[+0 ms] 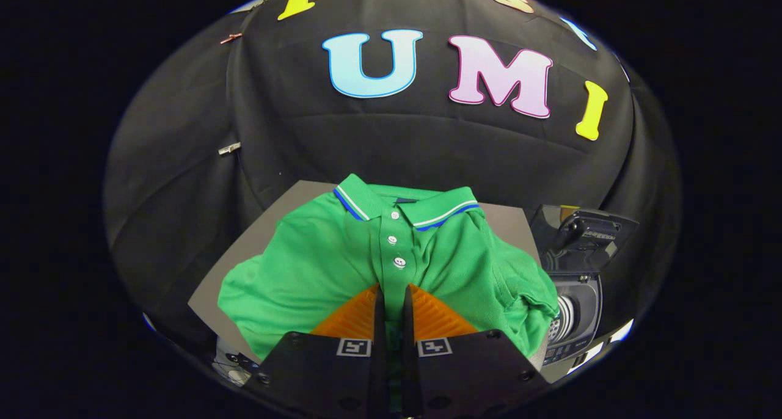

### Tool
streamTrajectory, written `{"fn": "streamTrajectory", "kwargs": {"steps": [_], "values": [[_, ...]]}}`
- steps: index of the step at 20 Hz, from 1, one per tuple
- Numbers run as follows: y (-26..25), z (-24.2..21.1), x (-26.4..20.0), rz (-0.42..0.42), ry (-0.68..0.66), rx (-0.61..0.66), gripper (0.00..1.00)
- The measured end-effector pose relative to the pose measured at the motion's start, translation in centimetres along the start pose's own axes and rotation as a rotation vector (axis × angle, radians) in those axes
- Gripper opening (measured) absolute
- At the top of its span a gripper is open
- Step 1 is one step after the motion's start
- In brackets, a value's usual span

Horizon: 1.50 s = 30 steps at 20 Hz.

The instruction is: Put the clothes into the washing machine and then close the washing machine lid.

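Gripper fingers were nearly pressed together, pinching a thin fold of the green cotton polo shirt. Such a small bite risked slipping before reaching the open-lidded small washing machine.

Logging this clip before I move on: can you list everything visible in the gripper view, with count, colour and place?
polo shirt: one, green with a blue-and-white striped collar and white buttons, spread on the table just ahead of the tool's fingers.
table: one, grey, under the shirt.
washing machine: one, dark, small, beside the table at the shirt's right sleeve, drum opening showing.
washing machine lid: one, dark, raised open above the drum.
booth wall: black cloth, behind the table.
clips: two, metallic, on the cloth beyond the shirt's left side.
tool: one, fingers nearly together, green shirt fabric showing in the narrow gap between them, below the bottom button.
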<state>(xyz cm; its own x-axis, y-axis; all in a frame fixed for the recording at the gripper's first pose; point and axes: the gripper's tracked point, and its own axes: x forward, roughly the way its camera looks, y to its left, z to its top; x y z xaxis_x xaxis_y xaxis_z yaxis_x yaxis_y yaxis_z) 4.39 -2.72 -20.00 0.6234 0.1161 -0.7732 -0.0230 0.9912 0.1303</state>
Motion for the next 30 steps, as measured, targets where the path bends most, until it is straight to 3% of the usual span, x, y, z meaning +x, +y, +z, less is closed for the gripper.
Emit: {"fn": "streamTrajectory", "kwargs": {"steps": [7, 12, 25, 29, 30], "values": [[-0.8, 4.9, -3.7, 0.028, -0.173, -0.129, 0.13], [-2.6, 6.5, -4.6, 0.064, -0.216, -0.112, 0.13], [-16.8, 9.3, -7.1, 0.105, -0.207, 0.038, 0.13], [-23.0, 9.8, -8.5, 0.071, -0.215, 0.041, 0.13], [-24.6, 9.5, -9.2, 0.068, -0.207, 0.054, 0.05]]}}
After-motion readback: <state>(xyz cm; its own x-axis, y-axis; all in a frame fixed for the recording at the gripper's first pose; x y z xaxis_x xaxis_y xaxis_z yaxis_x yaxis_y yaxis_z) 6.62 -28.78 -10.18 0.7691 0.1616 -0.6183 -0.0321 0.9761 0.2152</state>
